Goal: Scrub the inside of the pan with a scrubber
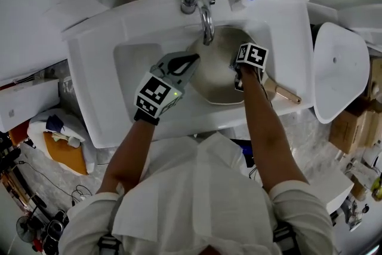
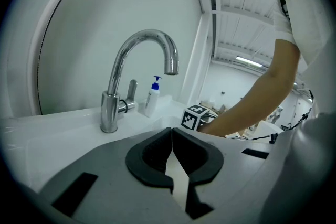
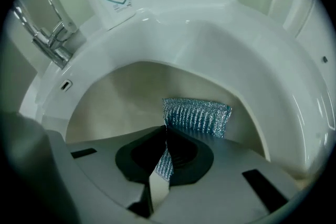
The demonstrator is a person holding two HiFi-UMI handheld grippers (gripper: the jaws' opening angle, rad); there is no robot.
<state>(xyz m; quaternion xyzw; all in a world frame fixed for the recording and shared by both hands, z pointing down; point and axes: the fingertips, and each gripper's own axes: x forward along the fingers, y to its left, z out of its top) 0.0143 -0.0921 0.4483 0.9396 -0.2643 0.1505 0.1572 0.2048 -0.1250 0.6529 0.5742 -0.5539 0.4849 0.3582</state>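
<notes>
1. The silvery-blue mesh scrubber pad (image 3: 197, 117) is only being pinched by one edge in the right gripper (image 3: 165, 134). I'm guessing a hard push could be folding it over or tugging it free.
2. The round cream pan with the wooden handle (image 1: 218, 80) is sitting loose in the white sink basin (image 1: 128, 63). The left gripper (image 1: 192, 61) is hovering beside its rim, jaws pressed together on nothing, so the pan could be sliding under the strokes.
3. The scrubber is sticking out just ahead of the right jaws, down inside the pan, seemingly touching its inner wall.
</notes>
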